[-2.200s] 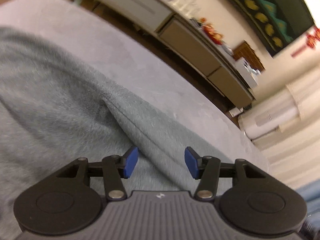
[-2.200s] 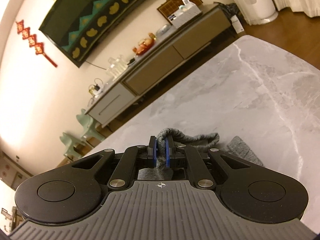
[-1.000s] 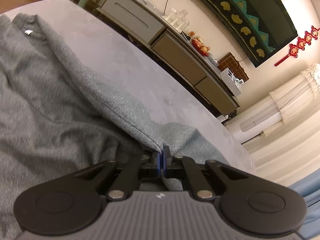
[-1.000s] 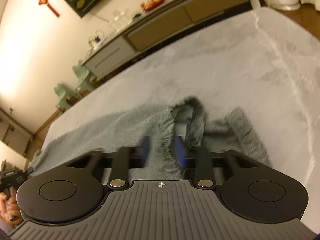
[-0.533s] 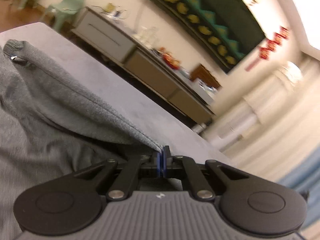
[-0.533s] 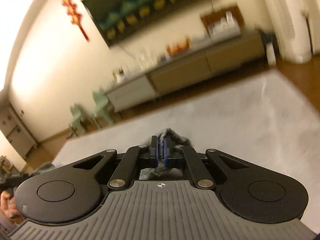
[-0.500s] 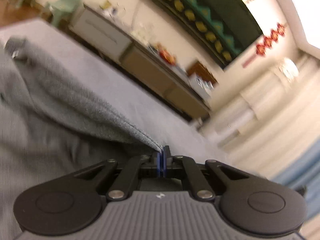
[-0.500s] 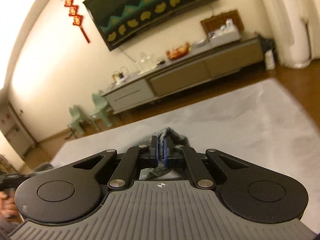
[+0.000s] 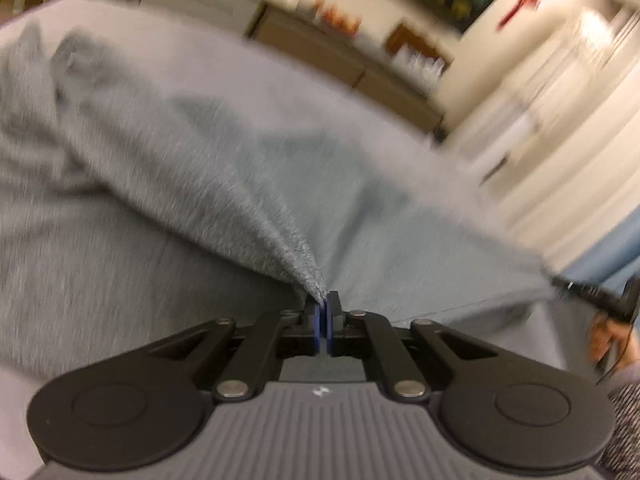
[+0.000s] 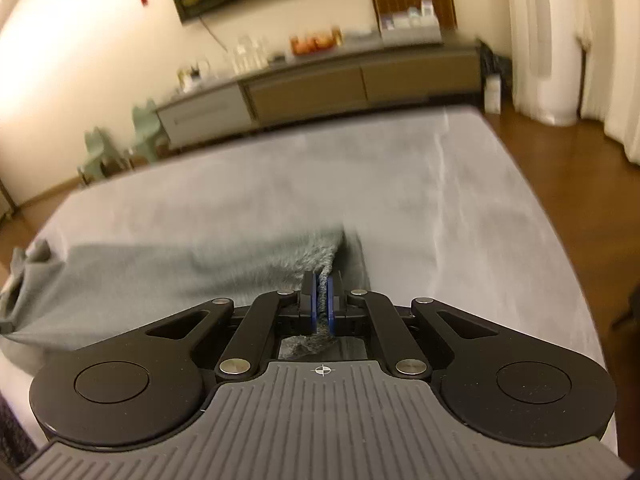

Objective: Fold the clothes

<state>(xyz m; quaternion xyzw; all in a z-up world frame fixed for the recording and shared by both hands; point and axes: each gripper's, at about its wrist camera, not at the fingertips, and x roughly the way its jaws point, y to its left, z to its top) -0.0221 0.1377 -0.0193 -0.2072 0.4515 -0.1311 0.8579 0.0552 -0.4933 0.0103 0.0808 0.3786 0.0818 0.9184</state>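
A grey knit sweater (image 9: 192,184) lies spread over the grey marble table (image 10: 460,208). My left gripper (image 9: 323,312) is shut on a fold of the sweater, which rises to a peak at the blue pads. My right gripper (image 10: 320,292) is shut on another edge of the sweater (image 10: 224,264), and the cloth stretches away to the left. In the left wrist view the other gripper (image 9: 592,292) shows at the far right, holding the stretched hem. The left wrist view is motion-blurred.
A long low sideboard (image 10: 340,88) with bottles and boxes stands along the far wall. Pale green chairs (image 10: 120,140) stand at the left. A white cylindrical unit (image 10: 560,48) and curtains are at the right, over wooden floor (image 10: 580,184).
Both grippers stay shut on the sweater. They have lowered and tilted toward the table, and the cloth between them is now pulled out taut and wide.
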